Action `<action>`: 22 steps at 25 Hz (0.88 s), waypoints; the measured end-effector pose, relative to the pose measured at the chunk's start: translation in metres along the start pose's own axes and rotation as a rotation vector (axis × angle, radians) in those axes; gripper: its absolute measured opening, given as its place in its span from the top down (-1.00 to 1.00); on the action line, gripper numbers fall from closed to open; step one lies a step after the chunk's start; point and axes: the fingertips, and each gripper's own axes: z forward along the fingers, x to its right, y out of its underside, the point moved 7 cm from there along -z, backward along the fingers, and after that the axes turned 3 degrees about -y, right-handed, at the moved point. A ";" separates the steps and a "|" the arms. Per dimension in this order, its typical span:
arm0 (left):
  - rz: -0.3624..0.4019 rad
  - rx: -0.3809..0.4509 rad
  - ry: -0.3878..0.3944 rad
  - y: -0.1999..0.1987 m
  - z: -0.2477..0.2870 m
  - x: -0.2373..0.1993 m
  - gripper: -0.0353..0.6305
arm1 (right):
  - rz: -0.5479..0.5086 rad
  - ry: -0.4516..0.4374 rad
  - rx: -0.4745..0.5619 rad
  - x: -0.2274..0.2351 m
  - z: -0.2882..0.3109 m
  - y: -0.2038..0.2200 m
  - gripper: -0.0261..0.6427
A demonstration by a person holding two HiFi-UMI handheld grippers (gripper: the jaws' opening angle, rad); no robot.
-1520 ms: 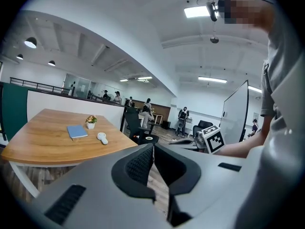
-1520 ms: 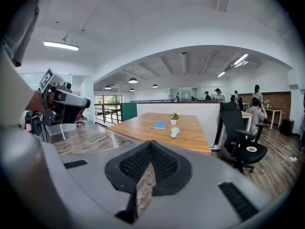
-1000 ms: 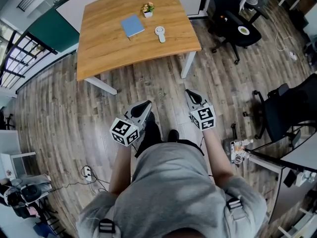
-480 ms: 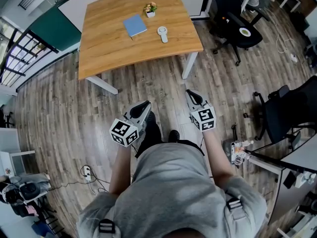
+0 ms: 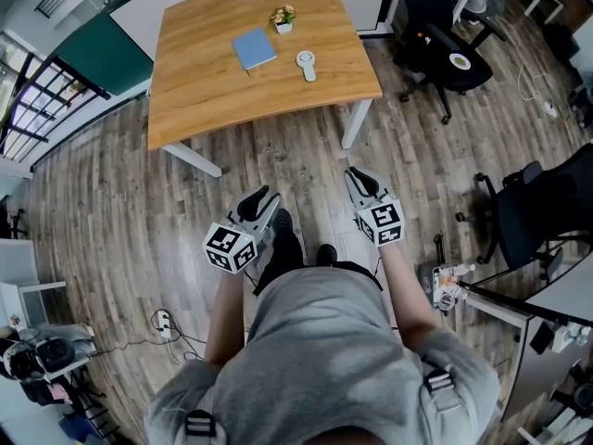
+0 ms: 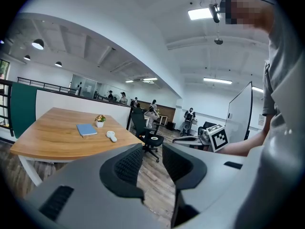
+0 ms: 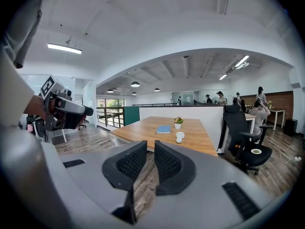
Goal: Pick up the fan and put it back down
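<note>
The fan (image 5: 306, 63) is a small white hand-held one lying flat on the wooden table (image 5: 213, 100), far ahead of both grippers. It also shows in the left gripper view as the fan (image 6: 111, 135) and in the right gripper view as the fan (image 7: 179, 136). My left gripper (image 5: 258, 199) and right gripper (image 5: 358, 178) hover over the floor in front of the table, both pointing towards it. Both have just been opening. The left gripper (image 6: 152, 150) shows a clear gap, the right gripper (image 7: 150, 149) a narrow one, and nothing is between the jaws of either.
A blue notebook (image 5: 253, 49) and a small potted plant (image 5: 283, 17) sit beside the fan. Black office chairs (image 5: 445, 54) stand right of the table, another chair (image 5: 542, 207) and a desk (image 5: 547, 299) further right. A cable (image 5: 162, 323) lies on the floor.
The left gripper's jaws have parted and it has shifted slightly left and nearer me. The right gripper's jaws have parted a little. The fan has not moved.
</note>
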 end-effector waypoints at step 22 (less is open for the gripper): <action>0.029 -0.047 0.000 -0.007 0.020 -0.019 0.00 | 0.046 -0.057 -0.019 0.004 0.026 0.006 -0.06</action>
